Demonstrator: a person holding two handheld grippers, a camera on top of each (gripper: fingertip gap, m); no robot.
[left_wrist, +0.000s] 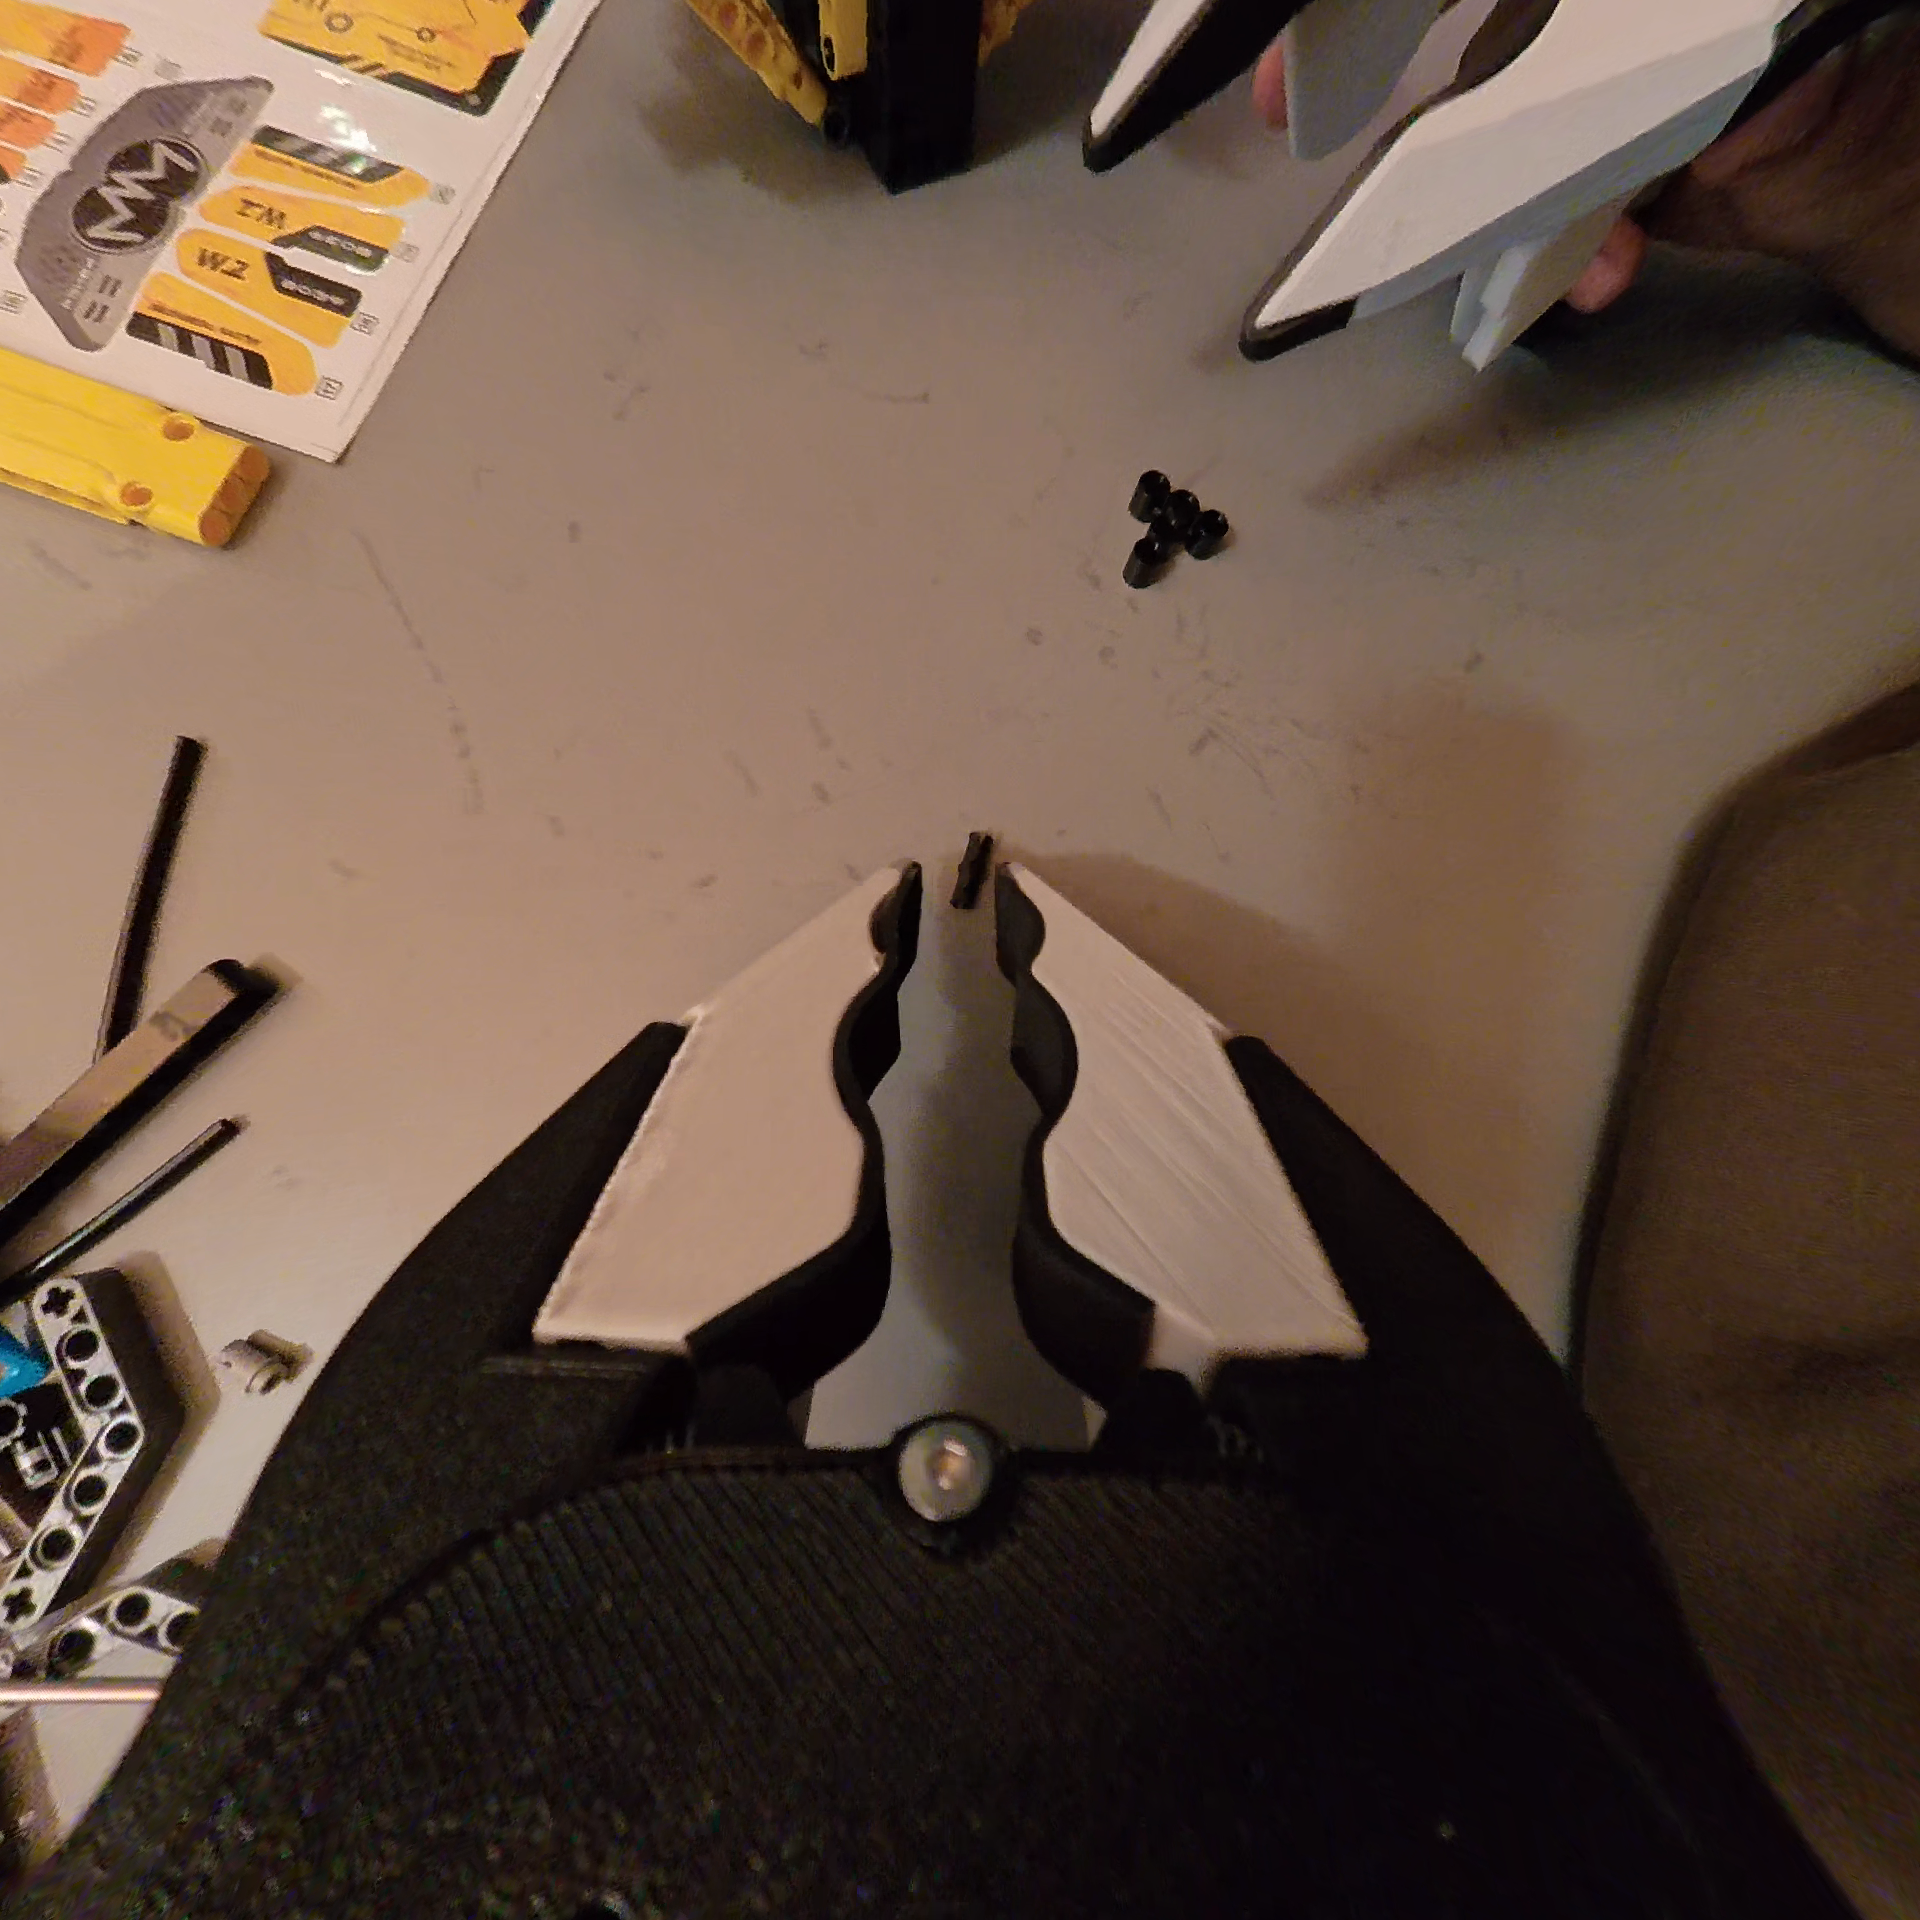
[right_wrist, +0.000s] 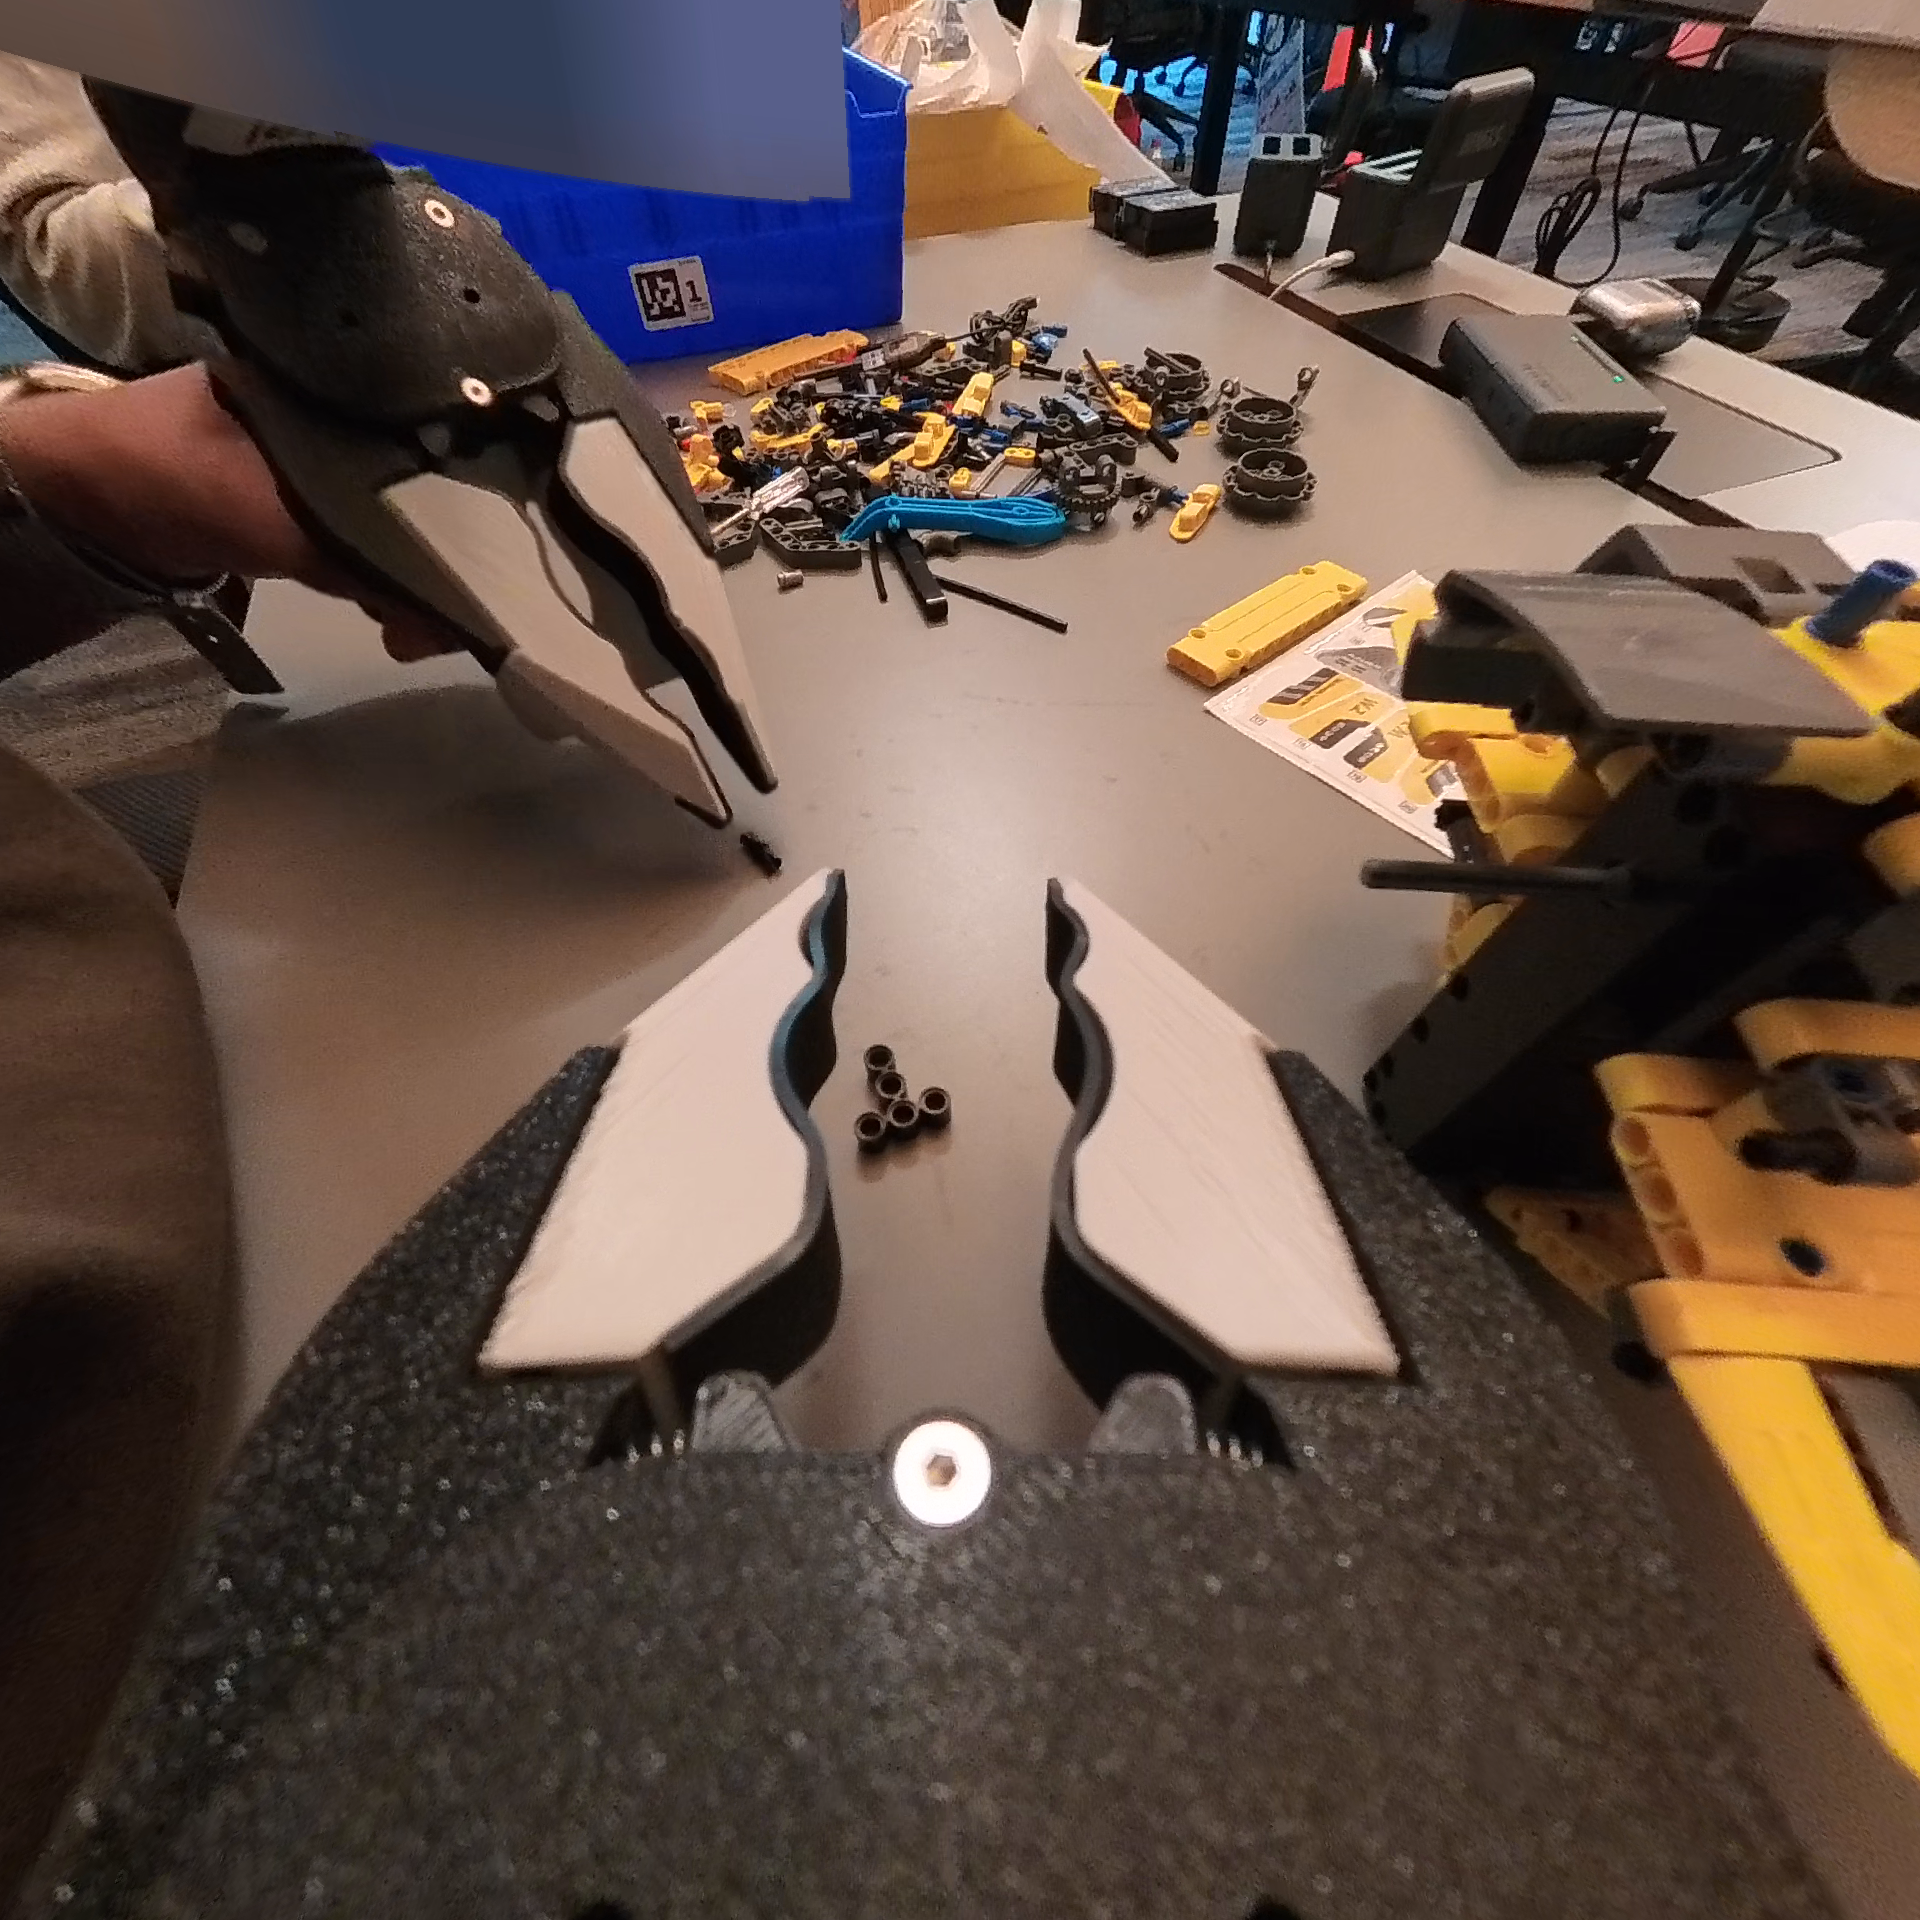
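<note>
Left gripper (left_wrist: 958, 871): jaws nearly closed, small black plastic pin (left_wrist: 971, 871) in narrow gap at tips, long axis along fingers; grip or mere touch unclear. Right gripper (right_wrist: 943, 899): jaws spread, empty, hovering over cluster of small black bushings (right_wrist: 900, 1108) on grey tabletop (right_wrist: 935, 748).

The left gripper (left_wrist: 958, 871) points steeply down at the table, its fingers nearly together with only a narrow gap at the tips, gripped by the person's hand (right_wrist: 156, 488) — the right gripper (right_wrist: 943, 883) hovers low and level, jaws spread wide apart.
</note>
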